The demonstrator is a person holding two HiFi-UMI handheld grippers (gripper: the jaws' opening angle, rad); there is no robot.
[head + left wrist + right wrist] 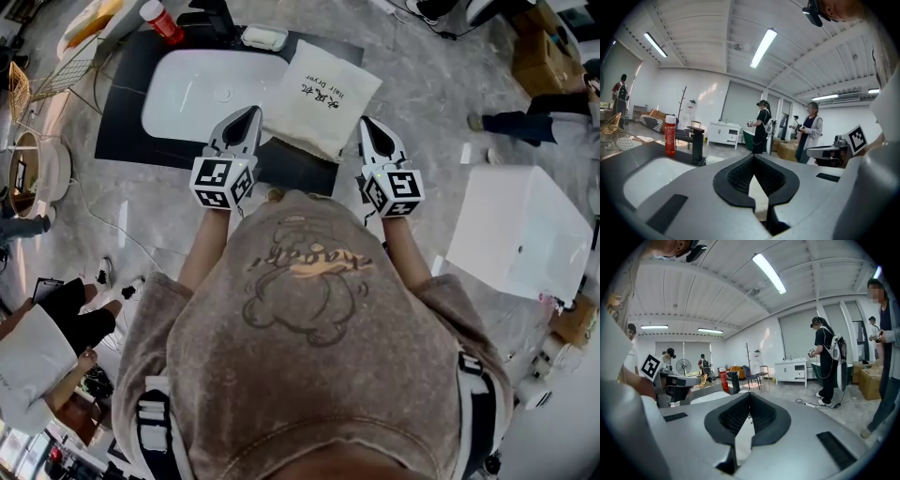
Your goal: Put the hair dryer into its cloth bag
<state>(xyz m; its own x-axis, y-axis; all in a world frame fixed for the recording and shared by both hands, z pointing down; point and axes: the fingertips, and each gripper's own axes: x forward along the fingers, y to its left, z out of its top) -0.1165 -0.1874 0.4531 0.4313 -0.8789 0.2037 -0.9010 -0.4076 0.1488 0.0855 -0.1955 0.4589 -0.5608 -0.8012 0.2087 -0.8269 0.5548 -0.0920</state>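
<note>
Cloth bag (pixel 322 98) lies plump; left gripper (pixel 250 113) and right gripper (pixel 368 124), both closed and empty, flank its near edge. If its mouth is unfastened, contents could slip out.

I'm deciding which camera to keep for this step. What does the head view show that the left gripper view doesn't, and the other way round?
Only the head view: the cloth bag with its Hair Dryer print, the white box, and the left gripper seen from outside. Only the left gripper view: ceiling lights, a white cabinet, a coat stand. Both: the red bottle, the white basin and the right gripper. Both grippers are shut and empty.
</note>
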